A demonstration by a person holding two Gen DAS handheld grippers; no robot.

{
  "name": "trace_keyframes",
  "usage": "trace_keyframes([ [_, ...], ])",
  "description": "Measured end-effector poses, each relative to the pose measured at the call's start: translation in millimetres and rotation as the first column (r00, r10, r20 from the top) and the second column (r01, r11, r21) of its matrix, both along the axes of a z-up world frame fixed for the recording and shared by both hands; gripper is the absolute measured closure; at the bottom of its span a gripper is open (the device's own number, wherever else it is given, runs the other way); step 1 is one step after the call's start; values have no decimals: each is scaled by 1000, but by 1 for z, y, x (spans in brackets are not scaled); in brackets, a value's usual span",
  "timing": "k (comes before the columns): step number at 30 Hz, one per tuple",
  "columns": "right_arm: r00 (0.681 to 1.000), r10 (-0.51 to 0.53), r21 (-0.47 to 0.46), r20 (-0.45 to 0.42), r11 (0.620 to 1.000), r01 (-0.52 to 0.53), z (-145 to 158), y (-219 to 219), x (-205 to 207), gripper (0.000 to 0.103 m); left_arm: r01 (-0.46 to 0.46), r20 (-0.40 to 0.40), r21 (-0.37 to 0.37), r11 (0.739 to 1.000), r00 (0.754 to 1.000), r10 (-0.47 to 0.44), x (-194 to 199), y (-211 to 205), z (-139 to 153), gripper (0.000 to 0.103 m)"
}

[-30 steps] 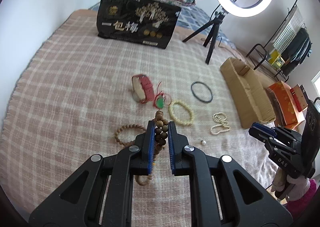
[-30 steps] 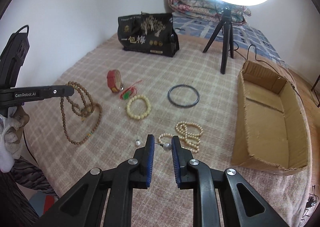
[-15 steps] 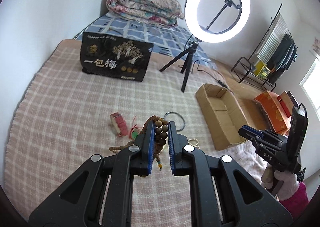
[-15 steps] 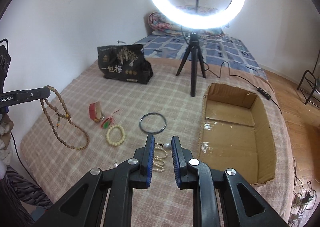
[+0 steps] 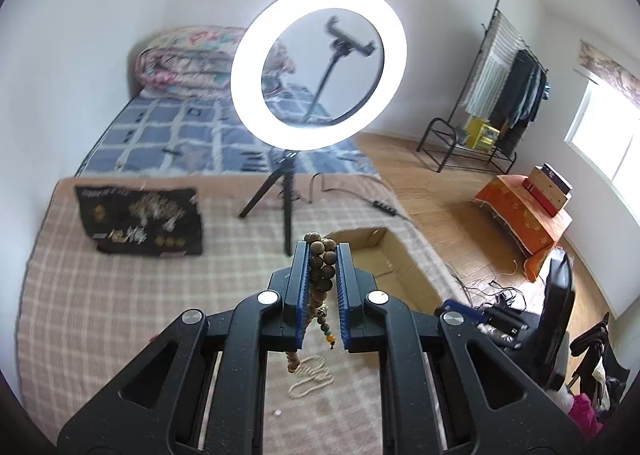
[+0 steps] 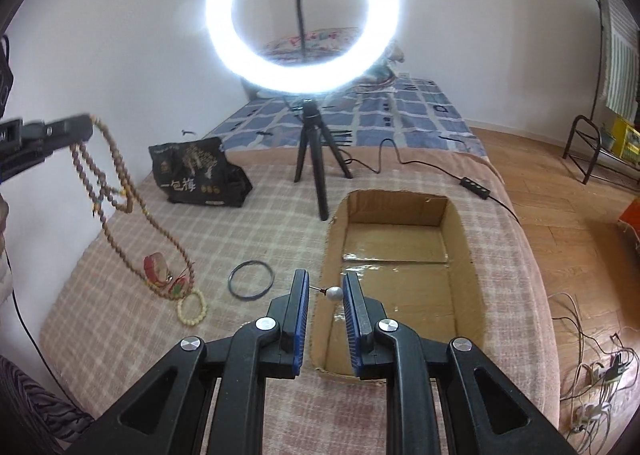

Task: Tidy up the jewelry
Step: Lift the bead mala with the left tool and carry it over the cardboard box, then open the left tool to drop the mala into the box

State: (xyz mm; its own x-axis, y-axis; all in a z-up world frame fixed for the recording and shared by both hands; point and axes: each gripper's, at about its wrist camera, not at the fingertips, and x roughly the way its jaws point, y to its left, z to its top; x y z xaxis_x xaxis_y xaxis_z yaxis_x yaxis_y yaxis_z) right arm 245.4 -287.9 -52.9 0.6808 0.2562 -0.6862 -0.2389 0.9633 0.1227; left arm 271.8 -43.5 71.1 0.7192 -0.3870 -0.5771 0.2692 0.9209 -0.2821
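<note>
My left gripper (image 5: 322, 255) is shut on a long brown wooden bead necklace (image 5: 322, 269), held high above the bed; its loops hang down, also shown in the right wrist view (image 6: 120, 191). My right gripper (image 6: 326, 287) is shut on a pearl earring (image 6: 334, 293) by its pin, above the near left edge of the open cardboard box (image 6: 400, 255). On the checked blanket lie a black ring bangle (image 6: 251, 280), a cream bead bracelet (image 6: 192, 307), a red bracelet (image 6: 154, 267), a green pendant on red cord (image 6: 176, 287) and a pearl necklace (image 5: 312, 377).
A ring light on a tripod (image 6: 304, 11) stands on the bed behind the box, its cable (image 6: 472, 185) trailing right. A black printed bag (image 6: 200, 177) stands at the back left. The bed edge drops to a wooden floor (image 6: 580, 223) at the right.
Both grippers have risen and swung towards the box. The bead necklace now hangs clear of the blanket. The pearl earring has travelled from over the blanket to the box's edge.
</note>
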Motion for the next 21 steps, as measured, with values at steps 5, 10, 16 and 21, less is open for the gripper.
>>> trace_keyframes([
  [5, 999, -30, 1, -17, 1000, 30, -4, -14, 6, 87, 70, 38, -2, 998, 997, -69, 26, -49, 17, 92],
  [10, 998, -55, 6, -43, 998, 55, -9, -26, 13, 87, 121, 23, -6, 993, 992, -121, 54, -92, 11, 92],
  [16, 992, -90, 7, -85, 996, 91, -23, -43, 17, 87, 155, 5, 23, 988, 988, -156, 81, -136, -7, 92],
  [21, 983, -128, 8, -132, 992, 130, -37, -56, 23, 87, 183, -42, 57, 981, 983, -181, 103, -164, -36, 92],
])
